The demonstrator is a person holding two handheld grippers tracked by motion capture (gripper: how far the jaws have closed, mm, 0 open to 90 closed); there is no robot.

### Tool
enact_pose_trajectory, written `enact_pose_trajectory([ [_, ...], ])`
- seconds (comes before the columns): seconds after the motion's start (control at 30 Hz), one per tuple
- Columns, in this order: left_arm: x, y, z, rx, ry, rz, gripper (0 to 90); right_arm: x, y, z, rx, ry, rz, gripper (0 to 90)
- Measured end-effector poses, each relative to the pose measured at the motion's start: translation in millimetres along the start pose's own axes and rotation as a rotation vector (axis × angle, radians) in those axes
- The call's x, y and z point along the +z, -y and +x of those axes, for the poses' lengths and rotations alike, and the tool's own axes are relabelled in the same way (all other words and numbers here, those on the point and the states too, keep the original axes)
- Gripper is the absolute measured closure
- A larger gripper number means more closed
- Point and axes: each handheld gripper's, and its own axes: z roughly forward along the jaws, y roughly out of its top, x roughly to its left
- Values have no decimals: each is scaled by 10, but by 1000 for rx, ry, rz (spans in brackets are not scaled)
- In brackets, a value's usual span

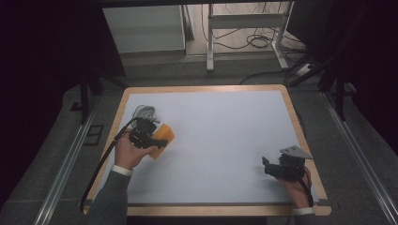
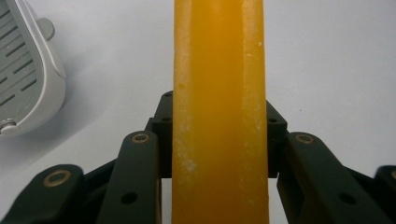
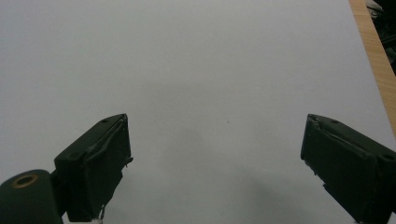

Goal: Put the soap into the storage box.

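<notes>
My left gripper (image 1: 156,137) is shut on an orange-yellow block (image 1: 165,133) at the left of the white table top (image 1: 220,126). In the left gripper view the block (image 2: 218,84) stands on edge between the black jaws of the left gripper (image 2: 218,140), which press on both its sides. Just behind it lies a white and grey slotted object (image 1: 145,112), seen close at the upper left in the left gripper view (image 2: 25,79). My right gripper (image 1: 268,167) rests near the table's front right. In its own view the right gripper (image 3: 215,154) is open, with bare table between the jaws.
A wooden rim (image 1: 296,122) frames the white surface, and shows at the upper right in the right gripper view (image 3: 373,60). Beyond the table stand a white cabinet (image 1: 145,28) and a metal frame (image 1: 244,21) with cables on the floor.
</notes>
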Motion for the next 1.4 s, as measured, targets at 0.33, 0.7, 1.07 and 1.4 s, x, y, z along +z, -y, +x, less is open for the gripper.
enact_pose_trajectory([
  [0.33,-53,-62,41,6,-18,-11,608,3,2,-2,2,-3,5,84],
  [0.7,-98,-156,79,14,-27,-6,608,13,8,-11,2,-3,8,84],
  [1.07,-127,-214,237,-26,-39,-16,607,21,15,-17,0,-1,13,84],
  [1.4,-153,-250,363,-56,-54,-19,607,25,19,-16,0,-2,16,84],
])
